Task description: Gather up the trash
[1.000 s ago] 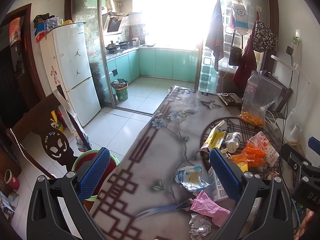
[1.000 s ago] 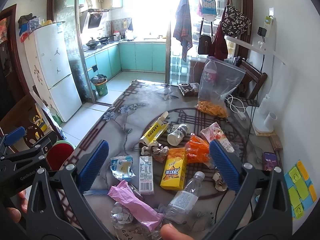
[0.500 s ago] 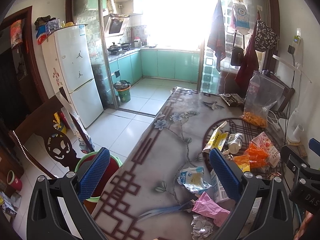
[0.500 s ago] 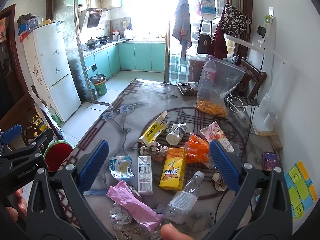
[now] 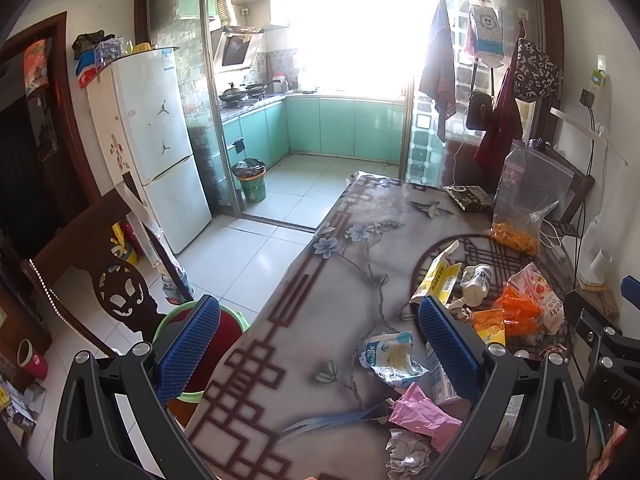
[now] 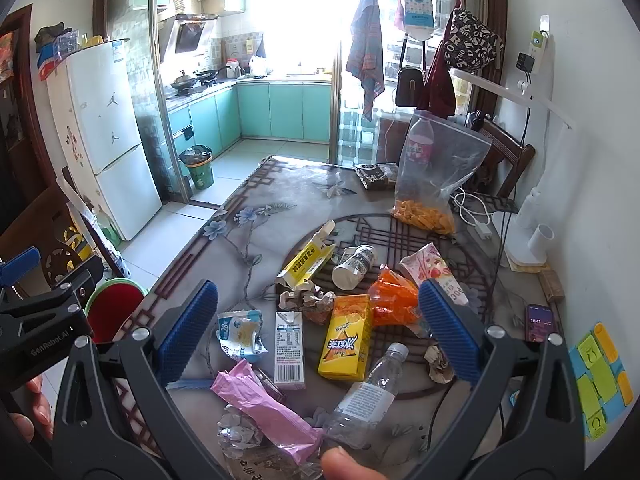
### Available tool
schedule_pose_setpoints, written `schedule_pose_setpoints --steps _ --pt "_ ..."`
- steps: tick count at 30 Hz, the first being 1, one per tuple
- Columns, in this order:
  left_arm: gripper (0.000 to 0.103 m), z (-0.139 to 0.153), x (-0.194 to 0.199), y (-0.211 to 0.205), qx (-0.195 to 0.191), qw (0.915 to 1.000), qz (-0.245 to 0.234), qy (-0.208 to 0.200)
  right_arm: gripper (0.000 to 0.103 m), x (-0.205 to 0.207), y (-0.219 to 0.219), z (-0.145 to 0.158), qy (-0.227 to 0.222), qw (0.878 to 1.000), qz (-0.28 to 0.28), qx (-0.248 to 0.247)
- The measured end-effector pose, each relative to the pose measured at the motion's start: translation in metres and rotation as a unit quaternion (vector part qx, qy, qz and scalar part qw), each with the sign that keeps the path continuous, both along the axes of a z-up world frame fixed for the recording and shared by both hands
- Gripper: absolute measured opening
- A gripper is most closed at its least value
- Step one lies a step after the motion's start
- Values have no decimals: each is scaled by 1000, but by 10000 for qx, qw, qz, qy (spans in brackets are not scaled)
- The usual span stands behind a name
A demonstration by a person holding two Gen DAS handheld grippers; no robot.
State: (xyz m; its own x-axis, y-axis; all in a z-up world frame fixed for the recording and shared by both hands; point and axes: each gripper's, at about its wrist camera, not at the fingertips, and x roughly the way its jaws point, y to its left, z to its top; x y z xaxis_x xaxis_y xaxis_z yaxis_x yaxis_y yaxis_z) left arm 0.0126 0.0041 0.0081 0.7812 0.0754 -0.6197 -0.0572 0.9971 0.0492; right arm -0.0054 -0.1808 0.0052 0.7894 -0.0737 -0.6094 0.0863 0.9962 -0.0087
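Both grippers, left gripper (image 5: 316,344) and right gripper (image 6: 318,330), held above counter (image 6: 240,240), jaws wide, nothing gripped. Trash clustered on counter: pink wrapper (image 6: 266,410), clear bottle (image 6: 368,392), yellow carton (image 6: 348,336). Risk judged: bottle rolled off when nudged; phone (image 6: 539,322) mistaken for trash.

Both wrist views overlook the littered table (image 5: 320,320).

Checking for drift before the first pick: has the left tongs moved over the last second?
Yes, slightly. In the left wrist view the fridge and table have slid rightward and down, so the left tongs swung a little left and up.
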Motion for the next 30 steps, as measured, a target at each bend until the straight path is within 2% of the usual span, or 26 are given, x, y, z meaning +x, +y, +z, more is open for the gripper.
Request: schedule_pose_setpoints --steps 12,18,23,27,30 --pt "95 0 -1 -2 1 10000 -17 -35 99 -3 -7 4 -136 9998 -101 126" --pt "95 0 0 1 -267 9996 24 -52 99 -3 -3 3 -151 9998 -76 -70" --pt "95 -3 4 1 -120 9998 141 47 99 -3 -4 2 -257 9994 -2 238" --pt "95 -3 6 7 -233 9996 132 -2 99 -3 -5 2 -327 9990 -31 303" --pt "95 -5 5 10 -454 9990 -11 -49 99 -2 -6 2 -306 9988 -34 371"
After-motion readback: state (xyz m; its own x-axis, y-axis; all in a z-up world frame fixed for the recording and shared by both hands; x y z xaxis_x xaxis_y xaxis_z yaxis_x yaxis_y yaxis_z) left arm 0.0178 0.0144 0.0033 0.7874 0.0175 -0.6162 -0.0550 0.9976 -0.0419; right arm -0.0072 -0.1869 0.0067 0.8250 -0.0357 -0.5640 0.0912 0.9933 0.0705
